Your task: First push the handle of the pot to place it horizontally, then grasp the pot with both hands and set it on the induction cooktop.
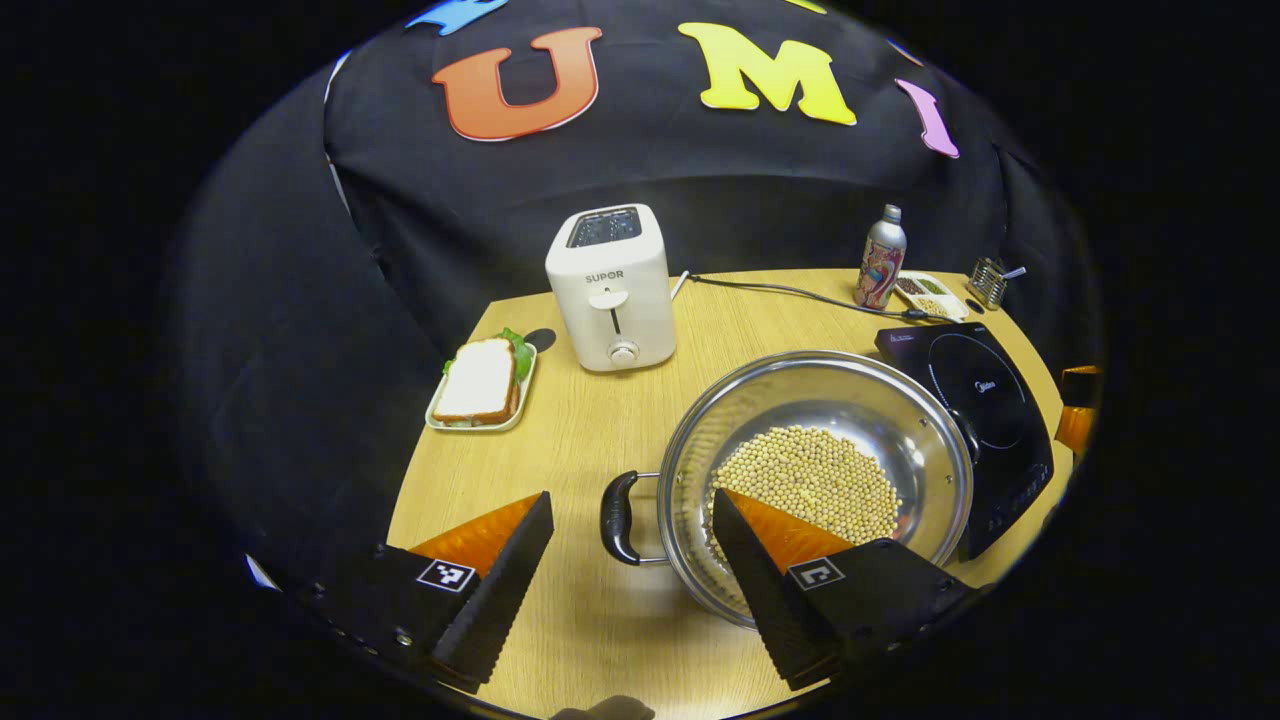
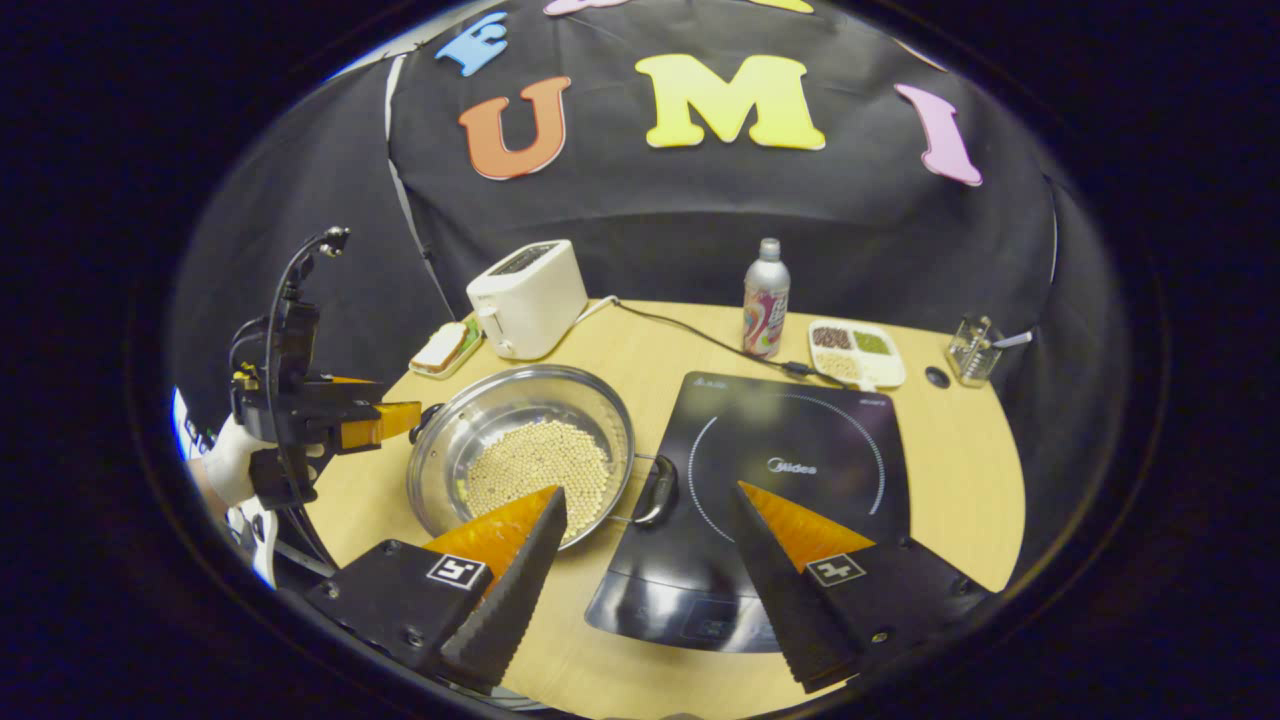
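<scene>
In the left gripper view we see the left gripper [image 1: 630, 530] spread wide, empty, straddling the pot [image 1: 815, 480] handle [image 1: 620, 518]. In the right gripper view the right gripper [image 2: 650, 520], likewise wide and empty, frames the pot's other handle [image 2: 655, 492] over the induction cooktop [image 2: 770, 500].

Left gripper view: induction cooktop [image 1: 985, 420] partly hidden behind pot [image 1: 815, 470] rim; its right edge cut off. Own finger covers some beans [image 1: 810, 480]. Compartment tray [image 1: 930, 295] contents at desk's far edge too small to identify. Right gripper view: cooktop's near panel partly covered by own finger.
</scene>
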`<action>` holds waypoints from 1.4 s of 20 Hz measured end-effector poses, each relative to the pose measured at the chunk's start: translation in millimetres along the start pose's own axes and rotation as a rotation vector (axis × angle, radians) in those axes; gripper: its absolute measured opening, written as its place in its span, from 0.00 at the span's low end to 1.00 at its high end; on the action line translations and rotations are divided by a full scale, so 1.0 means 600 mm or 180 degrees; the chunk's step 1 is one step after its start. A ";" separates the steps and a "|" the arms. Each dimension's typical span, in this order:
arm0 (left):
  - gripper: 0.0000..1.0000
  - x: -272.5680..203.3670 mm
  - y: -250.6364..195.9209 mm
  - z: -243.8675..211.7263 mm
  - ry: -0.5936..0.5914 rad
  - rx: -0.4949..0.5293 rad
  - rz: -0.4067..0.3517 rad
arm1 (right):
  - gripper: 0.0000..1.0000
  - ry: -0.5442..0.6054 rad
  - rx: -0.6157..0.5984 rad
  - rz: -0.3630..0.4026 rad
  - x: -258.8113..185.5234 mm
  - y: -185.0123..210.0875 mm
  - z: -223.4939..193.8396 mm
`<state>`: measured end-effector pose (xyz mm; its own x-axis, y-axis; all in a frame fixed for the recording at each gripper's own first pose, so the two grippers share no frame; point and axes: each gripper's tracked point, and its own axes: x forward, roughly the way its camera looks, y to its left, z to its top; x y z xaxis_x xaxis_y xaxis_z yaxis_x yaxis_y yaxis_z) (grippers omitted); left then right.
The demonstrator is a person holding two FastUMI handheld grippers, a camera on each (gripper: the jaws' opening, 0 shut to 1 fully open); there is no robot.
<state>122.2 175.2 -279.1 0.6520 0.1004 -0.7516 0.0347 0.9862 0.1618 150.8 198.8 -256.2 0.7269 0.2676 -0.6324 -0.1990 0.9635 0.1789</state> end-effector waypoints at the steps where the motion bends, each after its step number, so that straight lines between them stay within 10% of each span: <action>1: 0.98 0.013 -0.001 -0.001 0.0055 0.0026 0.0005 | 0.96 0.0107 0.0040 -0.0018 0.028 0.002 -0.005; 9: 0.97 0.100 -0.001 -0.044 0.0583 0.0112 -0.0019 | 0.93 0.0758 0.0248 -0.0318 0.158 -0.020 -0.044; 12: 0.95 0.113 -0.009 -0.053 0.0737 0.0148 -0.0093 | 0.84 0.0822 0.0191 -0.0334 0.164 -0.013 -0.040; 14: 0.71 0.117 -0.007 -0.058 0.0819 0.0173 -0.0099 | 0.78 0.0911 0.0205 -0.0366 0.170 -0.015 -0.042; 23: 0.82 0.120 -0.011 -0.067 0.1103 0.0041 -0.0119 | 0.60 0.0998 0.0477 -0.0250 0.172 -0.016 -0.032; 28: 0.66 0.103 -0.014 -0.063 0.1093 -0.0077 -0.0087 | 0.55 0.0924 0.0496 -0.0232 0.178 -0.020 -0.027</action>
<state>133.6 178.2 -350.8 0.3580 0.1082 -0.9274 0.0281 0.9916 0.1265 220.1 216.0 -337.8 0.5137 0.2096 -0.8320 -0.0342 0.9739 0.2242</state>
